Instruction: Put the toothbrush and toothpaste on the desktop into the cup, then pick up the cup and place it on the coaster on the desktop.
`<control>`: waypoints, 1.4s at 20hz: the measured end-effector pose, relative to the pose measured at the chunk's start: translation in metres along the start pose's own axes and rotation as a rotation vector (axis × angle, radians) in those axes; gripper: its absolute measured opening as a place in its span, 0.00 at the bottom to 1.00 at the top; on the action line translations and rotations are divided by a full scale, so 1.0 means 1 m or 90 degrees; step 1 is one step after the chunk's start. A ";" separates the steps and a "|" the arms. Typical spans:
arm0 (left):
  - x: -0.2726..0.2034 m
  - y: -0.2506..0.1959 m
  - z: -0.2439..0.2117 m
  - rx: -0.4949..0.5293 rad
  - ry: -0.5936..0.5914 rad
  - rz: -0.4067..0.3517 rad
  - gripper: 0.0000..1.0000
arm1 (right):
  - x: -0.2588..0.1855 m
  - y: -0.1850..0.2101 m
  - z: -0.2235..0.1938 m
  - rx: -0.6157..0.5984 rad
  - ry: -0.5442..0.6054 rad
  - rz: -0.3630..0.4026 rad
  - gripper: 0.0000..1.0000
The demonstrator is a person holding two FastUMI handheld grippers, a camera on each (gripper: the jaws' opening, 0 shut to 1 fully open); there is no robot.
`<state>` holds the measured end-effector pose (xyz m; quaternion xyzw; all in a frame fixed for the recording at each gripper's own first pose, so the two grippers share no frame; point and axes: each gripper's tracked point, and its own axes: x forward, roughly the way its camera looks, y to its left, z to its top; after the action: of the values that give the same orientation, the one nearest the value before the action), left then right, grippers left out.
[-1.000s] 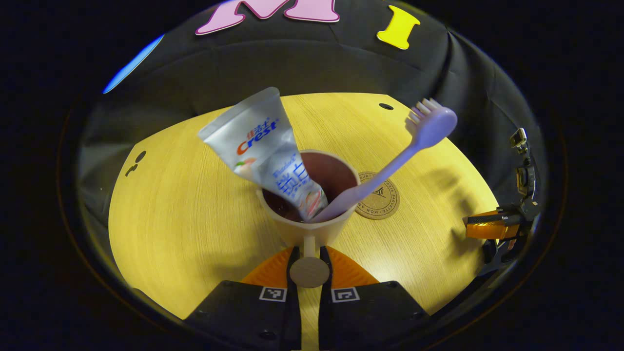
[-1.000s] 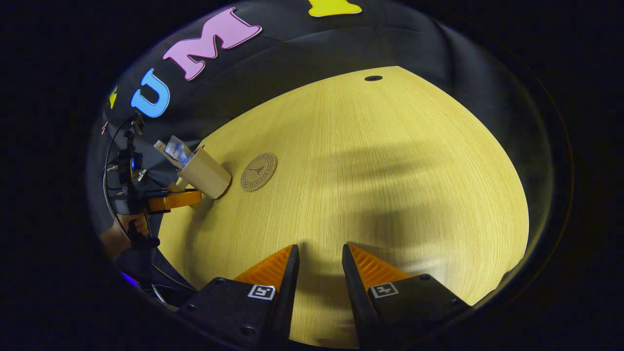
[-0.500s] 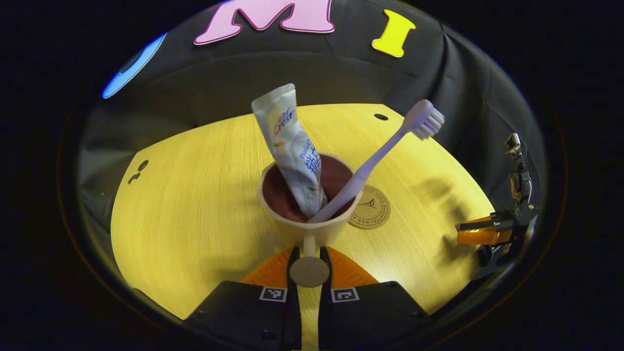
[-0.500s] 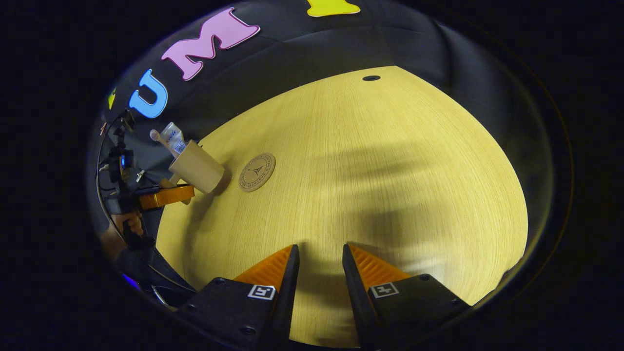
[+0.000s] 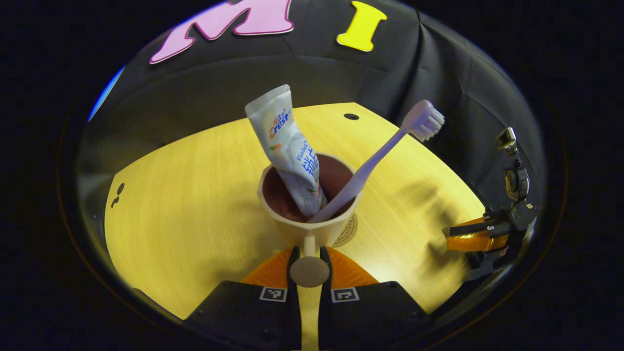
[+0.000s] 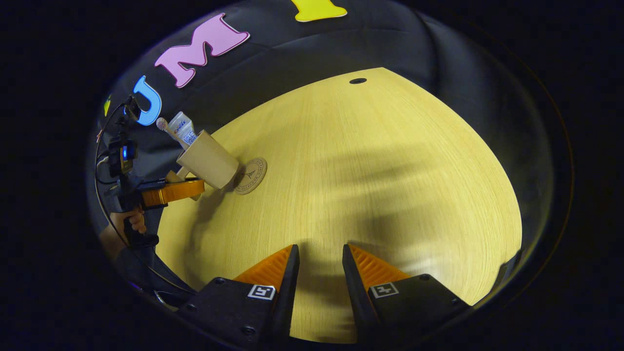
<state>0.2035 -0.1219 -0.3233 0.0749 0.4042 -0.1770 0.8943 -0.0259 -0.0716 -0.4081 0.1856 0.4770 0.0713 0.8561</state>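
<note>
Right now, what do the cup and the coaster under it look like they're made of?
The cup looks like matte moulded plastic: smooth beige outside, darker reddish inside, with a thin moulded handle; it could be glazed ceramic. The coaster looks like cork or pressed wood: flat, tan, dull, with a dark printed ring and emblem.

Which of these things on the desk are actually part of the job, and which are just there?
Part of the job:
cup, held by its handle in the left gripper
toothpaste, standing in the cup
toothbrush, in the cup too
coaster

Just there:
desk
right gripper, holding nothing
</note>
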 end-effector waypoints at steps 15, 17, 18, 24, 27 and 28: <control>0.031 -0.013 0.001 0.030 0.025 -0.006 0.18 | -0.010 -0.026 -0.008 0.037 -0.010 -0.028 0.55; 0.031 -0.013 0.001 0.030 0.024 -0.006 0.18 | -0.009 -0.026 -0.008 0.039 -0.009 -0.028 0.55; 0.032 -0.013 0.000 0.029 0.024 -0.006 0.18 | -0.008 -0.026 -0.008 0.039 -0.008 -0.028 0.55; 0.034 -0.009 -0.004 0.032 0.027 -0.012 0.28 | -0.006 -0.024 -0.005 0.041 -0.009 -0.028 0.55; 0.031 -0.006 -0.001 0.036 0.012 -0.003 0.39 | -0.004 -0.023 -0.001 0.039 -0.013 -0.026 0.55; 0.030 -0.006 -0.002 0.035 0.009 -0.003 0.48 | -0.005 -0.021 0.000 0.040 -0.014 -0.025 0.55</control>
<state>0.2182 -0.1343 -0.3469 0.1001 0.4058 -0.1895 0.8885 -0.0295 -0.0926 -0.4126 0.2039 0.4735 0.0372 0.8561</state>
